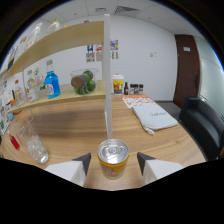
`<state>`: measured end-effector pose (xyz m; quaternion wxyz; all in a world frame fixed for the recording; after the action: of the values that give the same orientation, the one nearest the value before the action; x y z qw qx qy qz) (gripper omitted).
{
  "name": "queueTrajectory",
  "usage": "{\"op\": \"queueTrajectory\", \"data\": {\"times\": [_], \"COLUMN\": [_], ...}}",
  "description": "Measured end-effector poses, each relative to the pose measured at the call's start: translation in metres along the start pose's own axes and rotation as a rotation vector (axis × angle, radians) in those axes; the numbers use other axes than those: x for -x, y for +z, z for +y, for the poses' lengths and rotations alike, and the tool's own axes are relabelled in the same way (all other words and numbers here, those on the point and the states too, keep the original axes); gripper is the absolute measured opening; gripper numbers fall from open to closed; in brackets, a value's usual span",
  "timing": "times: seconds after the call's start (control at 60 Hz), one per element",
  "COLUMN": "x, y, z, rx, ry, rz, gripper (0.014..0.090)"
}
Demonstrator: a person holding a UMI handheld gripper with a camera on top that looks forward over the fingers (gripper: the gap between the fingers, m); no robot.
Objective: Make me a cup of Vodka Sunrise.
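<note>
A small drink can (113, 159) with a silver top and a yellow-orange label stands upright on the wooden table (75, 122). It sits between the fingers of my gripper (114, 162), which is open, with a narrow gap showing on each side of the can. To the left of the fingers stands a clear glass (33, 144) holding ice. Farther back, on the low shelf by the wall, are a blue bottle (51, 83) and a glass jar of green limes (84, 82).
A thin white post (107, 75) rises just behind the can. A yellow tub with a red lid (118, 84) and small dark bottles (133, 89) stand at the back. A white cloth bag (153, 118) lies to the right, near a black chair (201, 125).
</note>
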<state>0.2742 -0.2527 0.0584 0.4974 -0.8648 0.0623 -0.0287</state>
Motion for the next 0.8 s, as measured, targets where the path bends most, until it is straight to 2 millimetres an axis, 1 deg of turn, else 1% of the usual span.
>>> {"op": "queueTrajectory", "data": {"times": [0.083, 0.15, 0.2, 0.25, 0.3, 0.367, 0.483, 0.533, 0.583, 0.617, 0.683, 0.8], "x": [0.009, 0.03, 0.05, 0.072, 0.097, 0.13, 0.18, 0.199, 0.217, 0.228, 0.251, 0.289], "y": [-0.027, -0.051, -0.07, -0.087, -0.101, -0.113, -0.12, -0.121, -0.119, -0.117, -0.111, -0.095], "z": [-0.016, -0.026, -0.031, -0.033, -0.031, -0.026, -0.007, -0.006, -0.008, -0.015, -0.035, -0.081], "rx": [-0.036, -0.063, -0.083, -0.104, -0.118, -0.125, -0.104, -0.1, -0.098, -0.105, -0.134, -0.193], "ry": [0.004, 0.013, 0.021, 0.019, 0.015, 0.014, 0.02, 0.024, 0.029, 0.032, 0.037, 0.025], "rz": [0.03, 0.017, 0.005, -0.011, -0.026, -0.052, -0.075, -0.082, -0.091, -0.095, -0.116, -0.152], "gripper": [0.0855, 0.0853, 0.0852, 0.085, 0.0853, 0.0853, 0.0856, 0.0857, 0.0856, 0.0859, 0.0857, 0.0852]}}
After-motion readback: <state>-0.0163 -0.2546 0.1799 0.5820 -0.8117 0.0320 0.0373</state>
